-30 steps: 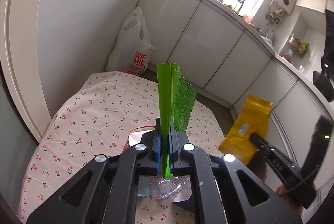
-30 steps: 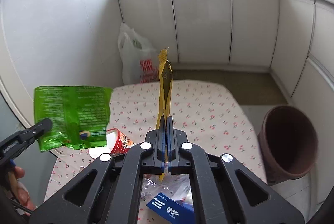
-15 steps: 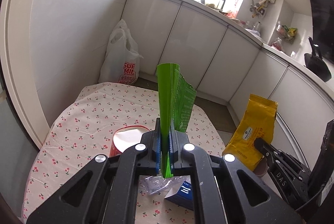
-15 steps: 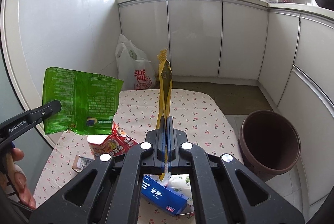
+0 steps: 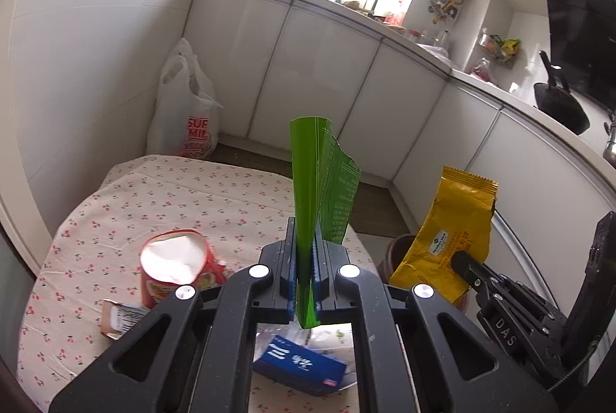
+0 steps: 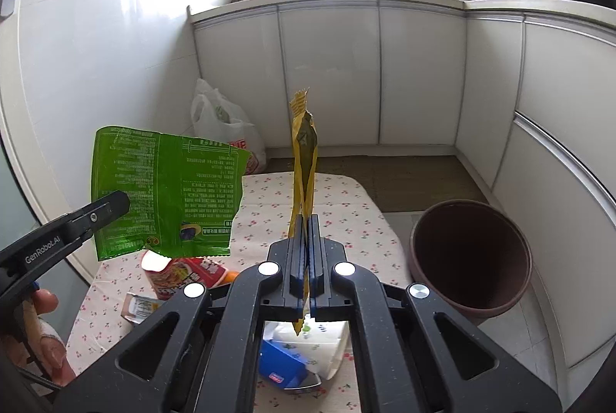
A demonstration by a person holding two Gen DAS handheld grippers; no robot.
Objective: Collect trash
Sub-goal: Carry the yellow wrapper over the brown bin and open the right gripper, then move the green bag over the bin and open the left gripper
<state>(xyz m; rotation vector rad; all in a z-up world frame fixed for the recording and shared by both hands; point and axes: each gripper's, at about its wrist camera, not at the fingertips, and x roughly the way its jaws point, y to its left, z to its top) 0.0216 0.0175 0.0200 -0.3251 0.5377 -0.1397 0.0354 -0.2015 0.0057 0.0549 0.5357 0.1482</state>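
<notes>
The left gripper [image 5: 304,282] has its jaws squeezed tight on a green wrapper [image 5: 319,189]. The wrapper stands up from the jaws, above the table [image 5: 161,197]. The right gripper [image 6: 307,282] has its jaws squeezed tight on a yellow wrapper [image 6: 302,162]. This wrapper also sticks straight up, thin and crinkled.

In the left wrist view, the yellow wrapper [image 5: 450,239] hangs off the right side of the table, with the brown bin [image 5: 396,251] partly hidden behind it. In the right wrist view, the green wrapper [image 6: 165,197] hangs over the left side of the table [image 6: 346,220].

The table has a white cloth with little red cherries. On it, near the left gripper, lies a red cup [image 5: 175,270] with a white inside. Just left of the cup is a small torn packet [image 5: 119,320]. Under the jaws lies a blue box [image 5: 300,366] on clear plastic.

The brown bin [image 6: 469,255] stands on the floor just right of the table. A white shopping bag [image 5: 183,120] with red letters sits on the floor past the far end of the table, by the white cupboards [image 5: 319,81].
</notes>
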